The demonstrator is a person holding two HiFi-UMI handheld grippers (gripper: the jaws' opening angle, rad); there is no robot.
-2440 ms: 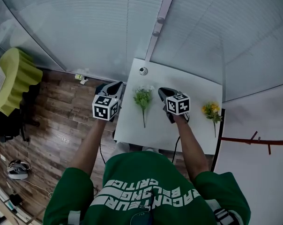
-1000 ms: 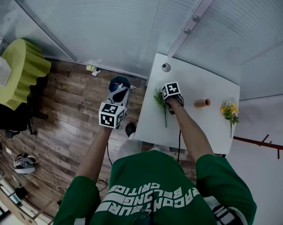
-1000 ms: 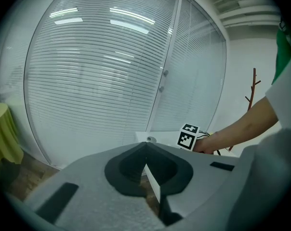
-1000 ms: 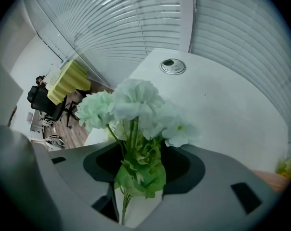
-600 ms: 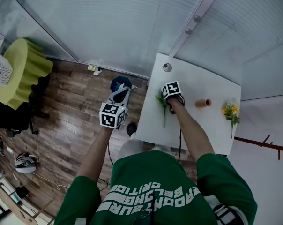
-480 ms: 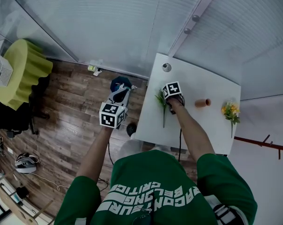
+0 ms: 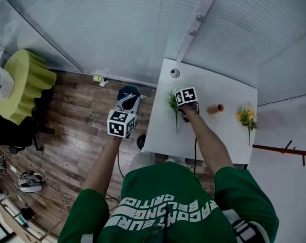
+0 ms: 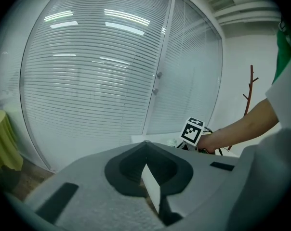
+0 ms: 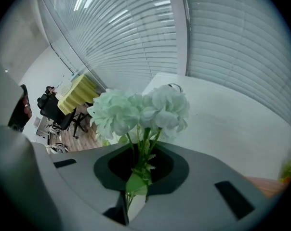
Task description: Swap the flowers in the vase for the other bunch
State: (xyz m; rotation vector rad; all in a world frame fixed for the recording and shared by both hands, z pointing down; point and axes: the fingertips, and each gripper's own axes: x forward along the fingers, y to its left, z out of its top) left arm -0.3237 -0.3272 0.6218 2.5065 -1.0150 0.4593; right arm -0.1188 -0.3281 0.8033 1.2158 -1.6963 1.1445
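Item, nearest: person in a green shirt (image 7: 163, 206), both forearms stretched forward.

Item: left arm, held out over the wooden floor (image 7: 77, 135), clear of the white table (image 7: 219, 140). The left gripper (image 8: 150, 177) pointed gently downward past the table's left edge. Its jaws were together, with nothing between them.

Item: right forearm, reaching over the table's near-left part. The right gripper (image 9: 133, 189) was tipped steeply down, its marker cube uppermost. Its jaws had just been closing and were clamped on the stems of the white flowers (image 9: 140, 112). The blooms stood out beyond the jaw tips, and in the head view the stem trailed back toward the table's near edge.

Item: vase (image 7: 215, 108), terracotta-coloured, lying on its side on the table just right of the right gripper.

Item: yellow flowers (image 7: 245, 117), lying flat near the table's right edge, well apart from the white bunch, with the vase between the two.

Item: small round fitting (image 7: 174, 73), at the table's far-left corner.

Item, farthest: slatted blinds (image 7: 117, 29) behind the table; yellow-green stool (image 7: 26, 82) far left on the floor.
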